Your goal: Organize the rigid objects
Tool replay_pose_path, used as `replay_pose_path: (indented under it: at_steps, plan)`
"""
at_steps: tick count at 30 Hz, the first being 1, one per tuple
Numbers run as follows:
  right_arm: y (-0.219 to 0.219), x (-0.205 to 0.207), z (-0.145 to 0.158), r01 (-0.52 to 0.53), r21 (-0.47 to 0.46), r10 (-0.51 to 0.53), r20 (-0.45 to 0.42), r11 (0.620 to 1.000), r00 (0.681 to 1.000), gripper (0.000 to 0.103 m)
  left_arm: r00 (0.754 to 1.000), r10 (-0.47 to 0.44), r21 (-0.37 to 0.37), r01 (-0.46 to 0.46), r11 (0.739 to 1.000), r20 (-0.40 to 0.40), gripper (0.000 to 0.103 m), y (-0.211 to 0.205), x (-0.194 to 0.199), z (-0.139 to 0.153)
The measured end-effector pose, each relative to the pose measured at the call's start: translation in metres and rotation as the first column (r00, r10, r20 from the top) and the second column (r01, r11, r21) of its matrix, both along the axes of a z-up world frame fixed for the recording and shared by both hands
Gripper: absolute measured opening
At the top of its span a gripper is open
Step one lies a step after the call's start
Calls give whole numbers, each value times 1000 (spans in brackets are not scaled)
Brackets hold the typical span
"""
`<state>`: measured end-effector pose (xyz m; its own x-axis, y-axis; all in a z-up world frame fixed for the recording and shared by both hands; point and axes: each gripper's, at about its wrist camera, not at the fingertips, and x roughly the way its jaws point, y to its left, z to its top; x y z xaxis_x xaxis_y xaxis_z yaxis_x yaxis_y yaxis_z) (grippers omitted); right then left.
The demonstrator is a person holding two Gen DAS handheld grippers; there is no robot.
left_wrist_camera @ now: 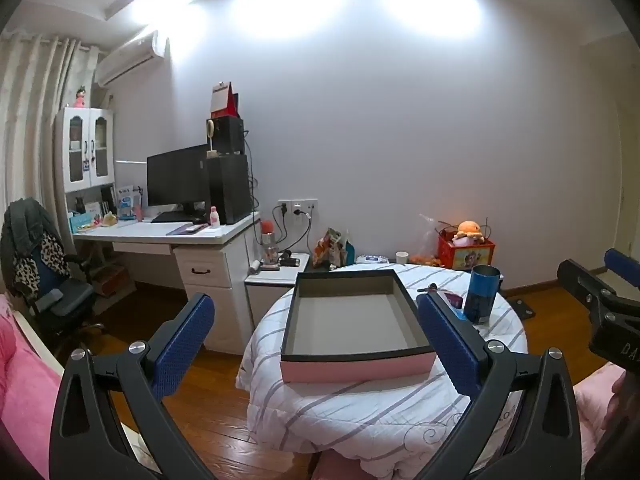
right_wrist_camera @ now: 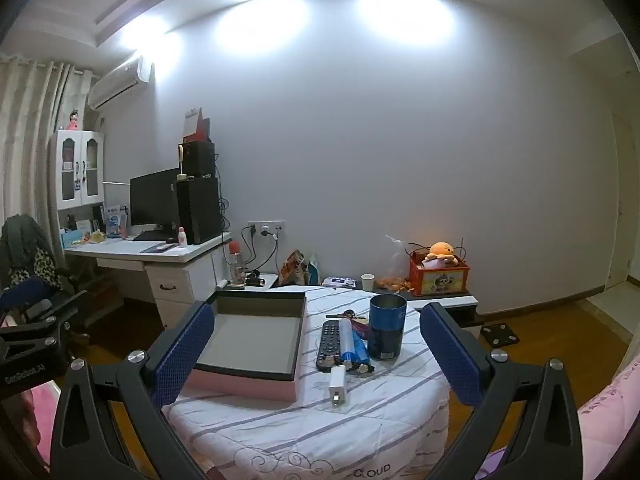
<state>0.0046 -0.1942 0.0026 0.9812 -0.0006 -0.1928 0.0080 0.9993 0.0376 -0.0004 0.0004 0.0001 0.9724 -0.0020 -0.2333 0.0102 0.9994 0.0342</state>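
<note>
An empty pink box sits on a striped quilt, with a remote, white charger and blue can just right of it, while left gripper and right gripper hover above, jaws apart.

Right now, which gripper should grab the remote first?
Right. The right gripper is open with the remote between its fingers; the left gripper faces the box, its finger hiding the items.
</note>
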Motion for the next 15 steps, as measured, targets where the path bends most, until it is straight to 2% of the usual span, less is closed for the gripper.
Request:
replay_pose_path:
  at_steps: [15]
  plan:
    - [-2, 4, -3, -6, -2, 6, -43, 1000, 999, 103, 1000, -17, 26, 17, 1000, -17, 103, -7, 0, -3]
